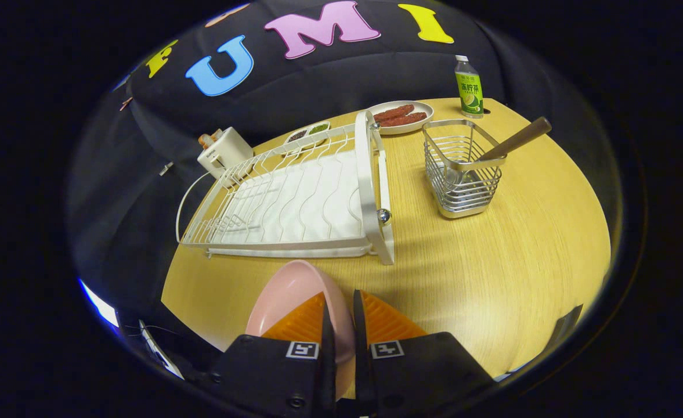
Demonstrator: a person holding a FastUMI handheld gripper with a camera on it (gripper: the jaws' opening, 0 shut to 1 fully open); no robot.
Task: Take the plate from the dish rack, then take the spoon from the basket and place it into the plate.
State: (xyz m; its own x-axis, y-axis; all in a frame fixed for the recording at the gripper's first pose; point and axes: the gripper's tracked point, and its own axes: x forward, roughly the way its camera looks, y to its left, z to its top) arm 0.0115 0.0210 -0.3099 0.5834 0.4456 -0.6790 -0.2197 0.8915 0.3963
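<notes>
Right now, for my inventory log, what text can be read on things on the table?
Green bottle: label print too small to read.
White box behind the dish rack: mark too blurred.
Gripper, shut on the pink plate: square markers, no words.

Light wooden table — black cloth wall behind, evenly lit.

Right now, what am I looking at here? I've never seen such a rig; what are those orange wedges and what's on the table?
The camera rides on a hand-held gripper and looks forward along its two orange fingers. They are clamped on the rim of a pink plate, already out of the white dish rack just ahead. Beyond, on the wooden table, a wire basket holds a wooden-handled spoon. Farther back stand a green bottle and a dish of sausages.
</notes>
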